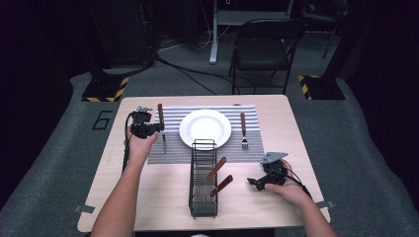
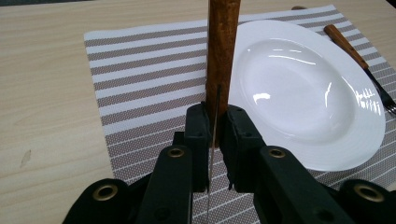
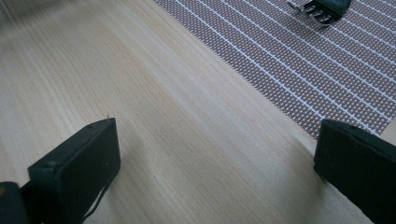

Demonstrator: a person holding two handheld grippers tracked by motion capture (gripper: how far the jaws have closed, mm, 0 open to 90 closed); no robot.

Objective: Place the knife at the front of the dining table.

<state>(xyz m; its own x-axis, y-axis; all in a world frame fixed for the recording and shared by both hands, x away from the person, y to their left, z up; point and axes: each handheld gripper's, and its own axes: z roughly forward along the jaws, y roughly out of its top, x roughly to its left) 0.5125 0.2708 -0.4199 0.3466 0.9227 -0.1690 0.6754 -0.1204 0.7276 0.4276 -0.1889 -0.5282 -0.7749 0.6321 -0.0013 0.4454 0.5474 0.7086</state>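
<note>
A wooden-handled knife (image 1: 161, 123) lies over the left part of the striped placemat (image 1: 178, 148), beside the white plate (image 1: 205, 128). My left gripper (image 1: 159, 129) is shut on the knife; in the left gripper view the jaws pinch its thin blade just below the brown handle (image 2: 222, 51), and the plate (image 2: 303, 93) is to the right. A wooden-handled fork (image 1: 243, 129) lies on the mat right of the plate; its tines (image 3: 322, 11) show in the right gripper view. My right gripper (image 1: 253, 182) stands open over bare table near the front right, with nothing between its jaws.
A black wire caddy (image 1: 203, 180) stands in front of the plate with two wooden-handled utensils (image 1: 217, 177) lying in it. A folding chair (image 1: 264, 44) stands beyond the table's far edge. Bare wood (image 3: 163, 107) lies under my right gripper.
</note>
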